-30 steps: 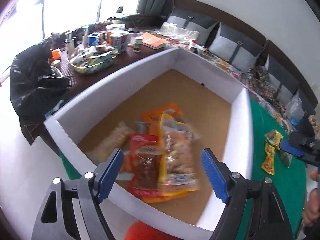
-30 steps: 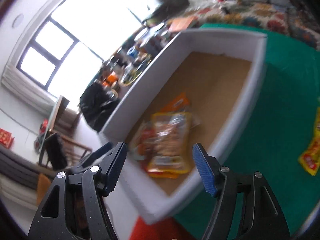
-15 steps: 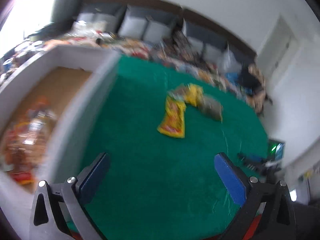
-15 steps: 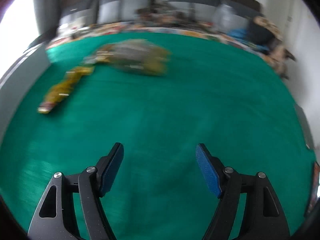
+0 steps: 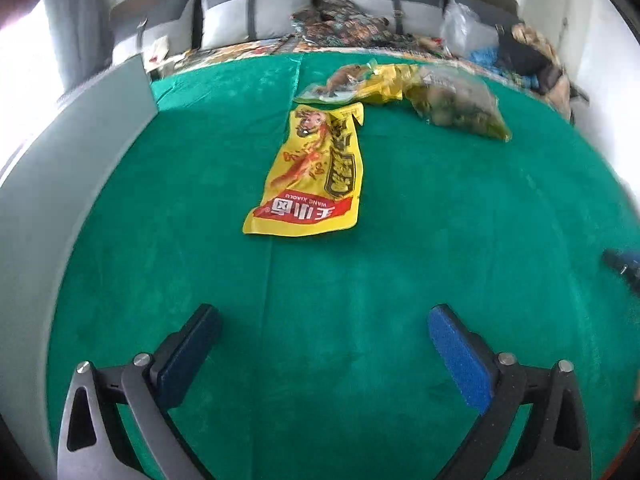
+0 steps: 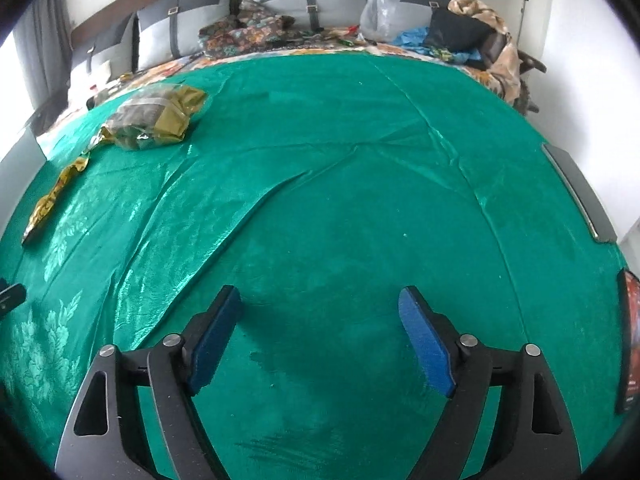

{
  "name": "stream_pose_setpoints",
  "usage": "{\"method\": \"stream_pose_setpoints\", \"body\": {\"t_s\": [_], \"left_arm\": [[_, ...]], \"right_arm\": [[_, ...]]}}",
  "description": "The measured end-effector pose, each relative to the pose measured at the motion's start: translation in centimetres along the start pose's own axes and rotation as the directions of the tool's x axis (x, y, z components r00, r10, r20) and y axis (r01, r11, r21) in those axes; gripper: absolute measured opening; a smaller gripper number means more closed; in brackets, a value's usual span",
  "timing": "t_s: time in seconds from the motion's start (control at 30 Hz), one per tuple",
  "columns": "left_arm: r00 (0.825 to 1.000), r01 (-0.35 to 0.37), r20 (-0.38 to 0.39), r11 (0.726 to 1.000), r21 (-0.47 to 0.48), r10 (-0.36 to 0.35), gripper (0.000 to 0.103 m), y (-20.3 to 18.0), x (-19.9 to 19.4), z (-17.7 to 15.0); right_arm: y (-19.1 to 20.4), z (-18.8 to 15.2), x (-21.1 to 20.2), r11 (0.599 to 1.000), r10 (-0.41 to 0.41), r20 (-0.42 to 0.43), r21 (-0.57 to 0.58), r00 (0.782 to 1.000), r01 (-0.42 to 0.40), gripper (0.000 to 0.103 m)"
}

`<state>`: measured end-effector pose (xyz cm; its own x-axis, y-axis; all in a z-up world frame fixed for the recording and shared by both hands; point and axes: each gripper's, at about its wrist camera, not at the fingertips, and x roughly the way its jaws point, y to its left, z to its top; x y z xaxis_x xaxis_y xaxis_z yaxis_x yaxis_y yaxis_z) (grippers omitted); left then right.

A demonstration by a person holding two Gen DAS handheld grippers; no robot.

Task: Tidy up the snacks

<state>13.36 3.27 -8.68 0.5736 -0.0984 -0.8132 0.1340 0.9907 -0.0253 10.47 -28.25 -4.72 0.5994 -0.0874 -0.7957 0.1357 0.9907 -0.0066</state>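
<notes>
The left gripper [image 5: 324, 354] is hovering over the green cloth [image 5: 400, 264] with its jaws standing wide and nothing between them, and the right gripper [image 6: 320, 340] is likewise released over bare cloth, its jaws having just been opening with nothing in the gap; neither tool is touching a snack. The snacks waiting to be organized are lying ahead of the left gripper: the yellow packet [image 5: 312, 176] is resting flat near the middle of the cloth, a clear pouch [image 5: 340, 84] is sitting just beyond its top edge, a crumpled yellow wrapper [image 5: 386, 82] is lying beside that pouch, and a bag of greenish pieces [image 5: 460, 106] is lying to the right, touching or overlapping the wrapper; that is making four snack items by my count, though the far cluster is overlapping and the tally there is uncertain. The white box wall [image 5: 60, 184] is standing at the left edge of the cloth. Judging from this, the flat packet is looking the hardest to take: it is lying flush on soft fabric, so the pads may be pinching cloth along with the film, or sliding the packet away instead of lifting it; the overlapping far items may be dragging one another if one is pulled; the right gripper is standing well apart from every snack, so it is having the farthest to travel.
</notes>
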Motion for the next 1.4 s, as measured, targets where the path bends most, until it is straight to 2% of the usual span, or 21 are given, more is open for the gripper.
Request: {"method": "stream_pose_setpoints", "body": {"t_s": [1.4], "left_arm": [[1.0,0.003,0.001,1.0,0.007,-0.003,0.103,0.53,-0.02,0.22]], "right_arm": [[-0.08,-0.07,0.69,1.0,-0.012,-0.004,0.008,1.0,0.012,0.088]]}}
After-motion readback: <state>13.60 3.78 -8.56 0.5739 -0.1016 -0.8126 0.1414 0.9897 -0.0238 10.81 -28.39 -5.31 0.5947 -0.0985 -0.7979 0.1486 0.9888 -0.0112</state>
